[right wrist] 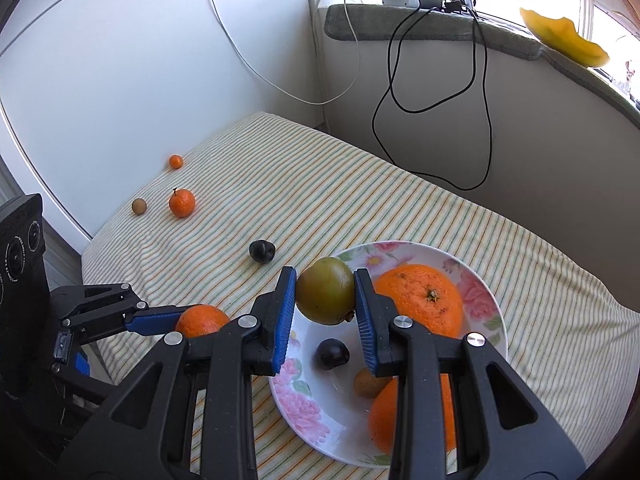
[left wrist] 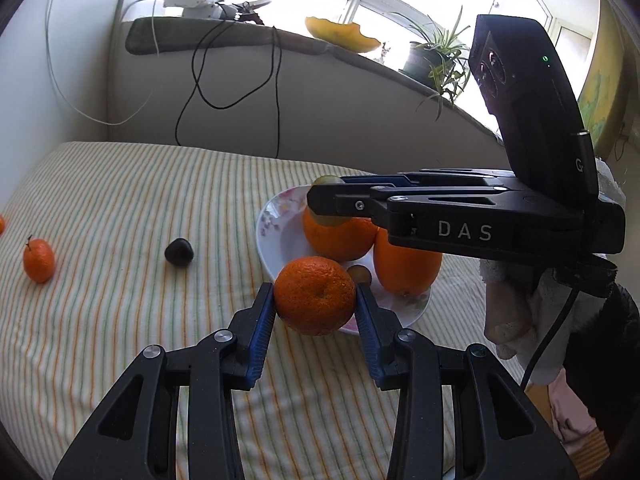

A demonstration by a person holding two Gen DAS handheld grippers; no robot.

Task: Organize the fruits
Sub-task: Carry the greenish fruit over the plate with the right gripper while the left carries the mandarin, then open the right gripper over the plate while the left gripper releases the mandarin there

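Gripping a small orange mandarin (left wrist: 315,295), the left gripper (left wrist: 315,300) has its blue jaws pressed on both sides of the fruit, right at the near rim of the flowered plate (left wrist: 269,216). The right gripper (right wrist: 325,298) has its jaws closed on a round green fruit (right wrist: 325,295) and holds it in the air over the left side of the plate. From the left camera this gripper reaches in from the right, above the plate. In the plate lie two big oranges, one at the back (right wrist: 420,300) and one at the front (right wrist: 384,416), partly hidden by the right gripper. Between them sit a small dark plum (right wrist: 331,354) and a little brown fruit (right wrist: 366,386). The plate rests on a bench covered with a striped cloth (right wrist: 320,184). More fruit lies loose on the cloth, well apart from the plate: another dark plum (right wrist: 262,251) not far from the rim, a small orange with a stem (right wrist: 182,203), a tiny brown ball (right wrist: 139,206) just beside it, and a very small orange (right wrist: 175,161) near the far wall. A black cable (right wrist: 486,120) hangs down from the window ledge (right wrist: 440,28). On the ledge there are a yellow peel (right wrist: 564,40) and a green plant in a pot (left wrist: 434,60).
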